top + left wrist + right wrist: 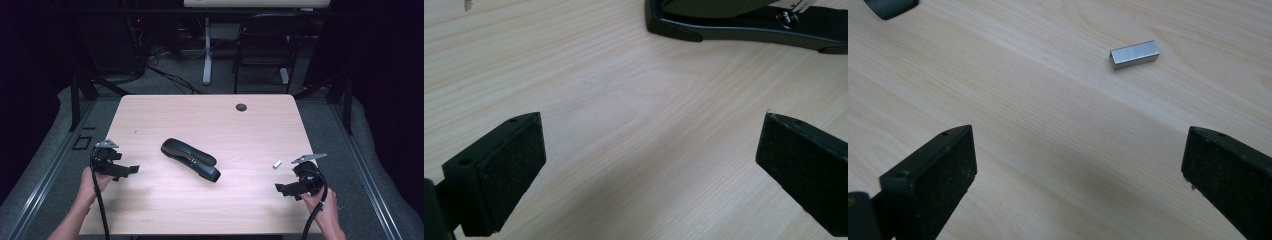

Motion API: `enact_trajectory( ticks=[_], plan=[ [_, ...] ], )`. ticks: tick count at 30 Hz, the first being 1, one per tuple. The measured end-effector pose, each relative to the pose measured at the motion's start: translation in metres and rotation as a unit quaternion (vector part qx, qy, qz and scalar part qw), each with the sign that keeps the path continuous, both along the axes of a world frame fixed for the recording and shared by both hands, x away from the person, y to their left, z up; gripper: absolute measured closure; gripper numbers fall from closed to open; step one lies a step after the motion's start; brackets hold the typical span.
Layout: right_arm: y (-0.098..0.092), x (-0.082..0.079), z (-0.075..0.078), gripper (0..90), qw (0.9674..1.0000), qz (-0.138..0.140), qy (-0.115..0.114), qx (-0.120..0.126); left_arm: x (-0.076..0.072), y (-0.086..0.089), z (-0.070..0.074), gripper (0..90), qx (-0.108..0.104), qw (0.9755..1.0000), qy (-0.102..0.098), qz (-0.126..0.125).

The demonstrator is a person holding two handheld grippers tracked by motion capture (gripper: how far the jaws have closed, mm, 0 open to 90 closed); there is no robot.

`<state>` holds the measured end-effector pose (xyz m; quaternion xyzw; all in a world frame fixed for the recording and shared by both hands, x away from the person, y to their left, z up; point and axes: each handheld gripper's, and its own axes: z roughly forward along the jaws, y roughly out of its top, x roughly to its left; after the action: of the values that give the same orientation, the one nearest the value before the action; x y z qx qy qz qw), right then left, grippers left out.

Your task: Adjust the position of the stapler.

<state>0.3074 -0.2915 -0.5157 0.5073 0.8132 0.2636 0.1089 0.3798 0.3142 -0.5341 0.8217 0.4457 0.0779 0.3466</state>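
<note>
We are holding both grippers' fingers wide apart and empty while a glossy black stapler (190, 159) is lying mid-bench (210, 115), a small silvery staple strip (1134, 54) resting near our right gripper (281, 188); left gripper (131, 170) is hovering well apart.

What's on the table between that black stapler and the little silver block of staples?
Nothing: in the high view, bare wood runs from the stapler to the staple strip. The right gripper view shows the same bare table beside the strip.
</note>
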Motion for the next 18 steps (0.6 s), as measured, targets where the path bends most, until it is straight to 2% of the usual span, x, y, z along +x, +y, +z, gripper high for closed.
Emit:
enact_trajectory(
  ticks=[9,18],
  plan=[
    [0.013,0.000,0.000,3.4,0.9996,0.023,-0.001,0.016,0.001,-0.003,-0.003,0.0,0.007,0.9999,0.006,-0.005],
    [0.034,-0.001,0.004,3.8,0.9987,0.049,-0.001,0.013,0.000,-0.003,-0.002,0.0,0.006,0.9999,0.005,-0.008]
  ],
)
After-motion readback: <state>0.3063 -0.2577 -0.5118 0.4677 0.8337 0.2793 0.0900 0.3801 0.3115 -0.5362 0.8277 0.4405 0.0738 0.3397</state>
